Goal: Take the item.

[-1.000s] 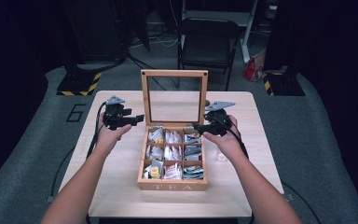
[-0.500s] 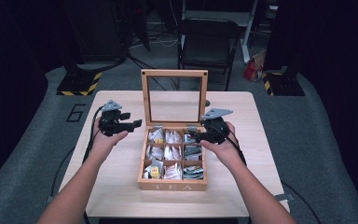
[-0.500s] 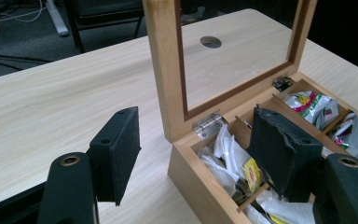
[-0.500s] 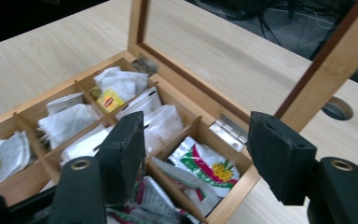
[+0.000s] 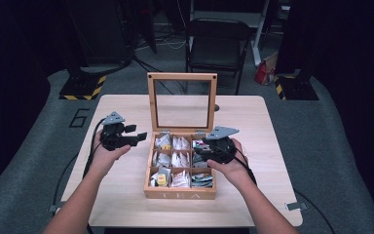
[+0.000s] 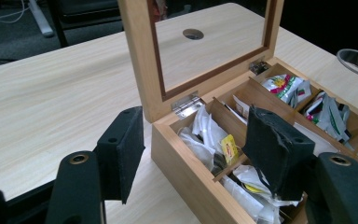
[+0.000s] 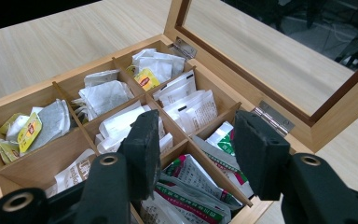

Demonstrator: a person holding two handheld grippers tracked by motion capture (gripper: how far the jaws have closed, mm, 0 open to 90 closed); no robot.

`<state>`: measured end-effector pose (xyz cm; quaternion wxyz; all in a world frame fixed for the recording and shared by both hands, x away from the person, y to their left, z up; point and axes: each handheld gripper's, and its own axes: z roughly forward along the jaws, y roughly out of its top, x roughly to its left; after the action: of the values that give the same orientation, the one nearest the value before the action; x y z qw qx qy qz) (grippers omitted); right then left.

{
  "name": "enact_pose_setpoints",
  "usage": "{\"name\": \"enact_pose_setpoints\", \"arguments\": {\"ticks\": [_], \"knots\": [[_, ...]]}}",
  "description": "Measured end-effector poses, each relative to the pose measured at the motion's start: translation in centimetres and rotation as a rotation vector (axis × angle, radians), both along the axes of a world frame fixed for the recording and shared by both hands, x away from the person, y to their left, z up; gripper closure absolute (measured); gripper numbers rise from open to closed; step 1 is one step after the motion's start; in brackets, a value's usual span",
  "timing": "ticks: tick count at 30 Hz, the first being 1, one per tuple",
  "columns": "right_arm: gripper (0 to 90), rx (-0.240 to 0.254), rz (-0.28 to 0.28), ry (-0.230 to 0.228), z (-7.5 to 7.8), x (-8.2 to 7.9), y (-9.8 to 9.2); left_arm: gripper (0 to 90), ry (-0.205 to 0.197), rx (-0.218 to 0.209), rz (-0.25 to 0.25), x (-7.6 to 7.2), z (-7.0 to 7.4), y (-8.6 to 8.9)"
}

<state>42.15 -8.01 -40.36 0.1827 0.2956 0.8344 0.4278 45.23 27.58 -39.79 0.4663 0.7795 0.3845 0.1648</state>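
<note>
The wooden tea box [image 5: 180,168] sits mid-frame, glass lid upright, nine compartments seemingly all holding sachets. The left gripper [image 5: 139,137] and right gripper [image 5: 199,146] have just been closing, jaws apart, grasping nothing.

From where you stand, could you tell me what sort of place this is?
Probably a studio or lab set up for recording. The light wooden table with its open tea box stands among dark curtains, beside black stand bases marked with yellow-black hazard tape, a folding chair and loose floor cables.

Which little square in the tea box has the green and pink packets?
The front right compartment of the tea box, nearest the person's right hand. Its packets are green and pink; the others hold mostly white or yellow-tagged tea bags.
</note>
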Motion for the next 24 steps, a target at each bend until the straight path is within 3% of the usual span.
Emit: {"name": "enact_pose_setpoints", "arguments": {"ticks": [4, 5, 8, 12, 21, 24], "knots": [[49.1, 0.003, 0.010, -0.004, 0.0, -0.3, 0.1, 37.5, -0.012, -0.009, 0.002, -0.4, -0.2, -0.2], [48.5, 0.014, 0.003, 0.008, 0.0, -0.4, 0.1, 37.3, 0.000, -0.001, -0.003, -0.6, -0.3, -0.2], [44.9, 0.047, 0.002, 0.023, 0.0, -0.5, 0.1, 37.0, -0.001, -0.028, -0.008, -1.0, -0.7, -0.1], [45.1, 0.090, 0.006, 0.054, -0.3, -0.7, 0.1, 37.0, -0.018, -0.023, -0.004, -1.6, -1.0, 0.0], [46.5, 0.113, -0.004, 0.061, -0.7, -1.3, 0.1, 37.0, -0.026, -0.062, -0.022, -2.9, -1.3, 0.5], [46.9, 0.113, -0.003, 0.060, -0.9, -1.3, 0.1, 37.0, -0.022, -0.058, -0.019, -3.0, -1.5, 0.7]]}}
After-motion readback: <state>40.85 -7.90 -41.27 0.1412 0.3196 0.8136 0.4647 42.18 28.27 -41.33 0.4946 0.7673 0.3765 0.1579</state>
